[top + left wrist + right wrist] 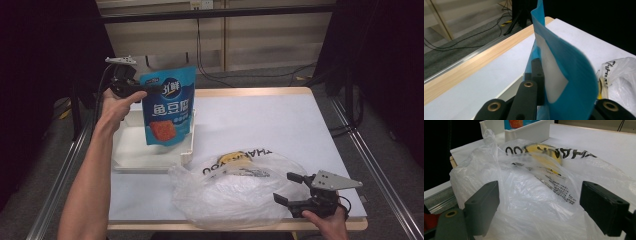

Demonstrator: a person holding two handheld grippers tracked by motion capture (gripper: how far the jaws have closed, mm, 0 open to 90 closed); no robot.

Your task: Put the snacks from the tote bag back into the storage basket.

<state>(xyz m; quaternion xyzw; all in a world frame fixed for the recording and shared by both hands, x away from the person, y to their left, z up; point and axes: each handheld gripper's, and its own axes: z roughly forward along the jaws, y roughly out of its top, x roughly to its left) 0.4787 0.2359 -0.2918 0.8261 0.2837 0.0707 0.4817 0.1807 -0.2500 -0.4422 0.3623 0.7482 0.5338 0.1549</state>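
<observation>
above the white tray at the left of the tabletop, the left gripper holds a blue snack pouch by its upper left corner, its fingers clamped together on the pouch's edge. the pouch hangs upright, its printed front facing the high view, with white characters and a red-orange picture in its lower half; its bottom edge sits low inside the tray, though whether it touches the tray floor cannot be told. in the left gripper view the blue pouch rises edge-on from between the black fingers, showing a white panel on its back.

near the front edge of the tabletop lies a crumpled clear plastic bag with black lettering, something yellow inside it, just beside the tray's front right corner. the right gripper rests at the bag's right side, its fingers apart, with the plastic bag bulging between them but not pinched.
</observation>
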